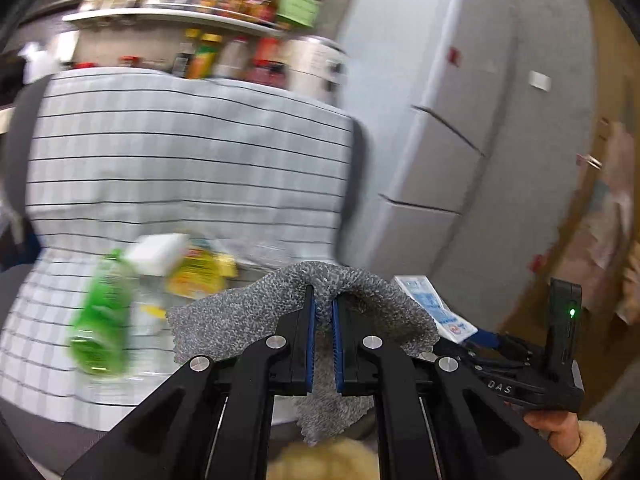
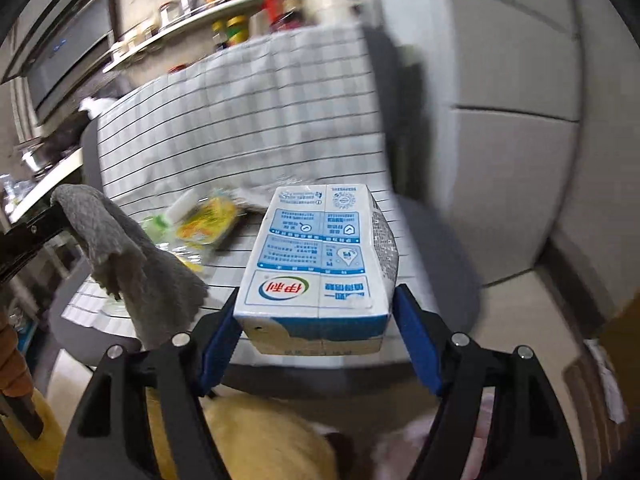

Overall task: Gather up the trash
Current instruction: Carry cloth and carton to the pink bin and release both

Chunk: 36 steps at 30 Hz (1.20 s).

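My left gripper (image 1: 323,300) is shut on a crumpled grey paper towel (image 1: 248,312), which drapes over both fingers. The same towel (image 2: 132,256) hangs at the left of the right wrist view. My right gripper (image 2: 318,296) is shut on a white and blue milk carton (image 2: 320,248), its blue pads pressing the carton's two sides. That carton (image 1: 436,304) also shows just right of the towel. Both are held above the near edge of a table under a grey checked cloth (image 1: 180,140). On the table lie a green plastic bottle (image 1: 104,312), a yellow wrapper (image 1: 200,276) and a white block (image 1: 158,254), all blurred.
A tall grey fridge (image 1: 460,100) stands right of the table. A wall shelf (image 1: 180,16) with several bottles and jars runs behind it. A range hood (image 2: 68,52) hangs at far left. Fuzzy yellow sleeves (image 2: 256,440) show below the grippers.
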Motion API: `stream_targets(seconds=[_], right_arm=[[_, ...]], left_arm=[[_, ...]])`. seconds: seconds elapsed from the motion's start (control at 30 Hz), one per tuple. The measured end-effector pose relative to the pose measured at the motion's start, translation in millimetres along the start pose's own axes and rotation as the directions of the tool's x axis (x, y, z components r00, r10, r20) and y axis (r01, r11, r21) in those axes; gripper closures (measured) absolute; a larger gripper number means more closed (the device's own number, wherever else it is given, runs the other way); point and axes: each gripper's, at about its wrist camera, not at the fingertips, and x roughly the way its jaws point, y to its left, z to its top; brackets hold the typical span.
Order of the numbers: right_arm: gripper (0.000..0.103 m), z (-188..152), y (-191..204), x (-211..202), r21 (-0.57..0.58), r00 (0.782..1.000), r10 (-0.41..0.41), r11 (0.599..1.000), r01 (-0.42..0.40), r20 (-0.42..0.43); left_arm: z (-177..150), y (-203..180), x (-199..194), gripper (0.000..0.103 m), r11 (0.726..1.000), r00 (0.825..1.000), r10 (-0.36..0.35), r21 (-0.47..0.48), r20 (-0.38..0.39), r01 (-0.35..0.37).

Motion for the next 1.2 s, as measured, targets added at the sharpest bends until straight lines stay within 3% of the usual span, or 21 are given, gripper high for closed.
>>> stream_targets(seconds=[0.1,0.2,0.37,0.5,0.77,0.97,1.07,1.2], right_arm=[[0.03,-11,-32,-31,0.057,0.997,-0.065,0.996,0.063,0.031],[0.03,-24,-61,-60,0.1,0.986,-0.154,0.984,0.147,0.059],[0.03,-47,-104,-94,0.157,0.956,-0.288,0.948,0.278,0.047],[0.03,-67,-129,-107,0.204,0.94,-0.342,0.921,0.332,0.014],[0.03,-100,-170,-105,0.296,0.927,-0.371,0.881,0.37,-0.054],[0.03,-117,-185,-96,0.334,0.924,-0.369,0.862,0.38,-0.1],[0.03,-125,-189,-93,0.344,0.925,-0.361,0.858,0.381,-0.122],[0.03,-133,-186,-77,0.338,0.927,-0.336,0.864,0.374,-0.165]], left_arm=[[-13,-40,23,0.096,0.992,0.992,-0.114,0.047,-0.047,0.116],[-28,-74,44,0.096,0.971,0.972,-0.217,0.078,-0.094,0.224],[-57,-134,76,0.096,0.915,0.914,-0.354,0.13,-0.199,0.383],[-85,-171,102,0.096,0.87,0.86,-0.41,0.153,-0.303,0.469],[-140,-215,154,0.094,0.823,0.778,-0.401,0.184,-0.483,0.538],[-167,-226,189,0.079,0.827,0.728,-0.366,0.156,-0.58,0.54],[-170,-220,193,0.068,0.841,0.733,-0.343,0.155,-0.588,0.518],[-157,-204,183,0.068,0.869,0.777,-0.314,0.164,-0.545,0.466]])
